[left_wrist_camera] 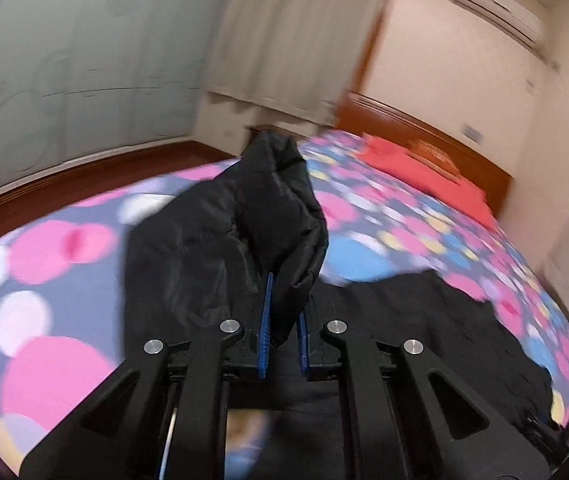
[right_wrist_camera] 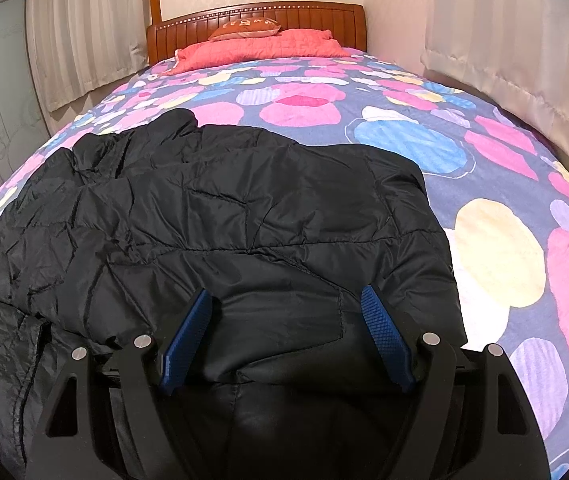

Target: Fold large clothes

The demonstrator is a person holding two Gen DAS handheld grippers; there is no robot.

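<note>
Jacket: black quilted puffer jacket [right_wrist_camera: 244,216], spread across near half of bed, body mostly flat w/ creases; left side bunched.
Lifted part: one sleeve or edge flap [left_wrist_camera: 244,216] raised off bed, hanging over the left tool; can't tell which part exactly.
Left tool: left tool [left_wrist_camera: 283,320] clenched on that fold of jacket, blue pads pinching fabric between them. Probably held up so the flap can go over the body. View is blurred, so tool is prob. mid-swing.
Right tool: right tool [right_wrist_camera: 286,340] released, blue pads wide apart, low over near hem of jacket, nothing between them. Looks placed to pin or grab the hem while the other side folds (judgement).
Bed: bedsheet [right_wrist_camera: 424,140] w/ pink/blue/yellow blobs, far half bare.
Far end: red pillow [right_wrist_camera: 260,46], small orange cushion [right_wrist_camera: 246,28] on it, wooden headboard [right_wrist_camera: 324,16] behind.
Room: curtains [right_wrist_camera: 80,32] both sides; AC unit [left_wrist_camera: 496,4] high on wall.
Progress: early, first fold not laid yet.
</note>
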